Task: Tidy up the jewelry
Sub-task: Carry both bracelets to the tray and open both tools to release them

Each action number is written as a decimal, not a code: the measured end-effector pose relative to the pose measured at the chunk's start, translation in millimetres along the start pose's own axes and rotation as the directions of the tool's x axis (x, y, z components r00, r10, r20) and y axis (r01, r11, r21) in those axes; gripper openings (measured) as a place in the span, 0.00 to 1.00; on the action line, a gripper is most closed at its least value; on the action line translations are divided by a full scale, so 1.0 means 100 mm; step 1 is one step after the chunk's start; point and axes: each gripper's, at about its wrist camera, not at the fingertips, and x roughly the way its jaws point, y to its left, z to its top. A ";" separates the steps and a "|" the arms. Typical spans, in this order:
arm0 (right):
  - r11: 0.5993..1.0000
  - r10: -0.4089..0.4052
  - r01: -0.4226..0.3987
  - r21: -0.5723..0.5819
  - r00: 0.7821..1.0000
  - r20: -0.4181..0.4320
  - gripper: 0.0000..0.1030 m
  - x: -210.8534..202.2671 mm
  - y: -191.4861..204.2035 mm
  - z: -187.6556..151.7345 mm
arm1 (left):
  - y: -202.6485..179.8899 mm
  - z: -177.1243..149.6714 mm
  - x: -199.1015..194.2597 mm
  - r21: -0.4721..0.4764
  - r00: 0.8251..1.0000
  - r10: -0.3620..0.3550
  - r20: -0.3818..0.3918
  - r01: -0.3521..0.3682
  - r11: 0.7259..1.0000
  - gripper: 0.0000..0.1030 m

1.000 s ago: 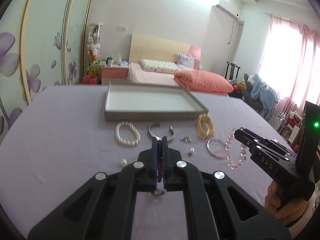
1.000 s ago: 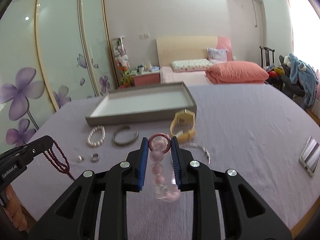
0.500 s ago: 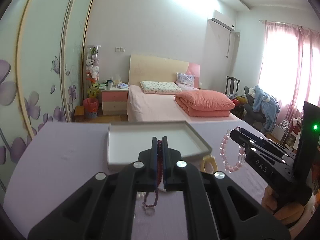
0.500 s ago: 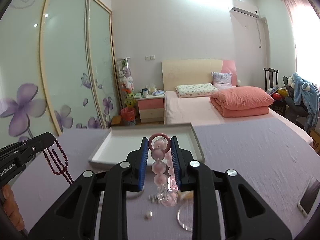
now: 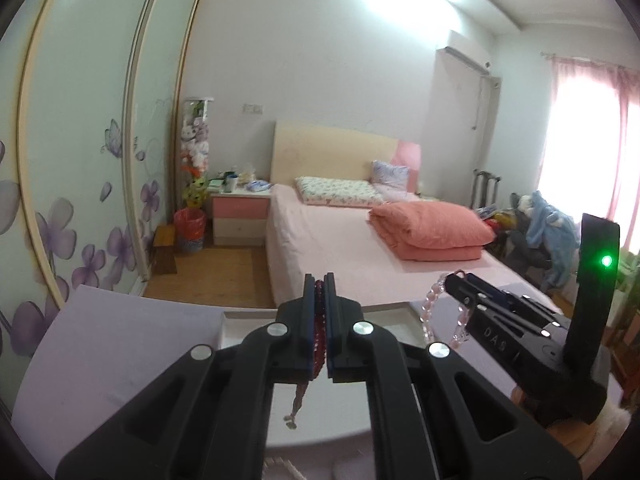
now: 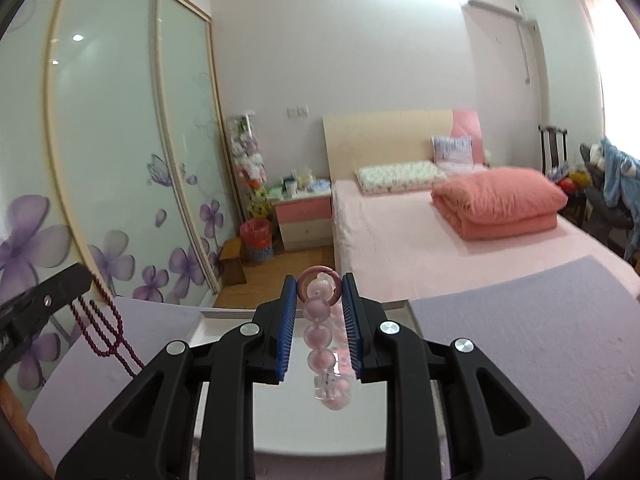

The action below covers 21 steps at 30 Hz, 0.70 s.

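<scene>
My left gripper (image 5: 319,280) is shut on a dark red bead necklace (image 5: 318,336), whose strands hang below the fingers; it also shows in the right wrist view (image 6: 105,330). My right gripper (image 6: 319,280) is shut on a pink bead bracelet (image 6: 320,336), also seen in the left wrist view (image 5: 430,308). Both are held above the white tray (image 6: 320,420), which lies on the lilac table (image 6: 520,340) just under the fingers. The other jewelry is hidden from view.
Beyond the table's far edge are a pink bed (image 5: 340,248), a folded orange quilt (image 6: 500,200), a bedside cabinet (image 5: 239,216) and flowered sliding wardrobe doors (image 6: 120,180). A chair with a blue plush toy (image 5: 548,224) stands at right.
Both grippers rose and moved forward over the tray with their bead strings. The loose jewelry on the table dropped out of view.
</scene>
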 end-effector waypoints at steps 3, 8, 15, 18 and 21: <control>1.000 -0.032 0.032 -0.001 0.999 -0.004 0.23 0.27 0.00 -0.02 | 0.09 -0.01 0.27 -0.010 1.000 0.024 0.004 -0.024 1.000 0.05; 0.997 -0.073 0.073 -0.002 0.993 -0.090 0.23 0.73 0.02 -0.16 | 0.20 -0.11 0.71 -0.015 0.998 0.060 -0.020 -0.060 0.998 0.05; 0.995 -0.089 0.099 0.025 0.959 -0.268 0.23 1.18 0.01 -0.38 | 0.36 -0.39 1.17 -0.039 0.992 0.079 -0.103 -0.083 0.996 0.05; 0.994 -0.095 0.107 0.021 0.948 -0.302 0.24 1.23 0.02 -0.43 | 0.39 -0.49 1.29 -0.030 0.987 0.090 -0.131 -0.094 0.995 0.05; 0.994 -0.098 0.111 0.023 0.944 -0.314 0.24 1.24 0.01 -0.42 | 0.38 -0.60 1.36 -0.023 0.984 0.095 -0.154 -0.100 0.995 0.05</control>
